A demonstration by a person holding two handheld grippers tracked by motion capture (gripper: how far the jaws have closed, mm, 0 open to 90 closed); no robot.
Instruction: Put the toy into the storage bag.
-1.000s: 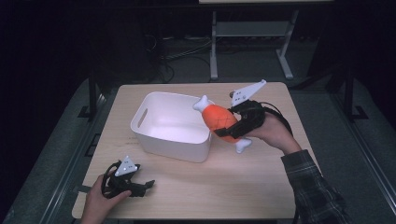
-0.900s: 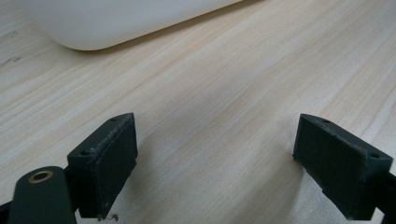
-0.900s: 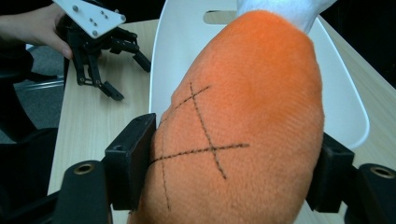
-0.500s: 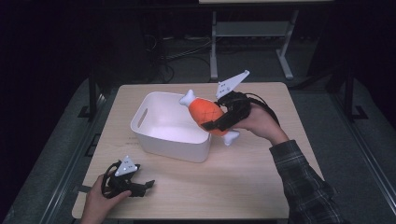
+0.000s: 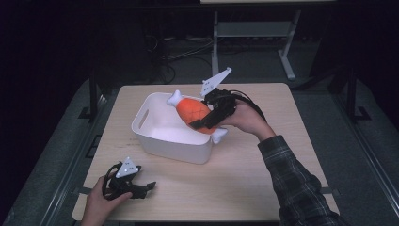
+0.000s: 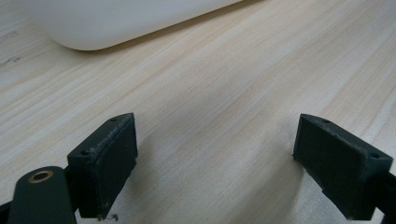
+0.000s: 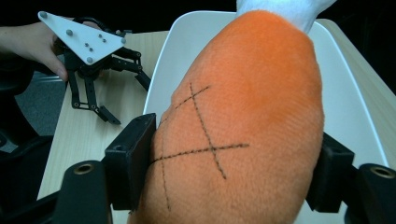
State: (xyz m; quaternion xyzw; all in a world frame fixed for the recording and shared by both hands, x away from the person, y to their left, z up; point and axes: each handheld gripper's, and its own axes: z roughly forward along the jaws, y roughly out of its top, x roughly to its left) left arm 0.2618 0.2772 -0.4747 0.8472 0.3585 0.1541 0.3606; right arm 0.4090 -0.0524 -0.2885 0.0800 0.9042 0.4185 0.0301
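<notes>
Plush drumstick [image 5: 196,114], orange with a stitched cross-hatch and a white bone knob at each end, is clamped across its thick middle by my right tongs [image 5: 211,118], whose two black pads press into opposite flanks of the fabric, as the right gripper view shows. I hold it in the air, tilted, above the right-hand end of the white plastic bin [image 5: 157,141]; one knob points over the bin's hollow and the other hangs outside, past the near right corner of the rim. My judgement is that the step in hand is lowering the toy into the bin. To do it well I would carry the toy farther over the hollow so that both knobs clear the rim, level it along the bin's long side, bring it down close to the floor of the bin, and only then part the pads, since soft plush may cling to one pad. My left tongs [image 5: 143,186] rest near the front left corner of the pale wood-grain bench [image 5: 282,155], jaws wide apart and holding nothing, well apart from the bin. Beyond the bench the room is dark; a metal stand [image 5: 249,33] and loose cables lie on the grey floor.
</notes>
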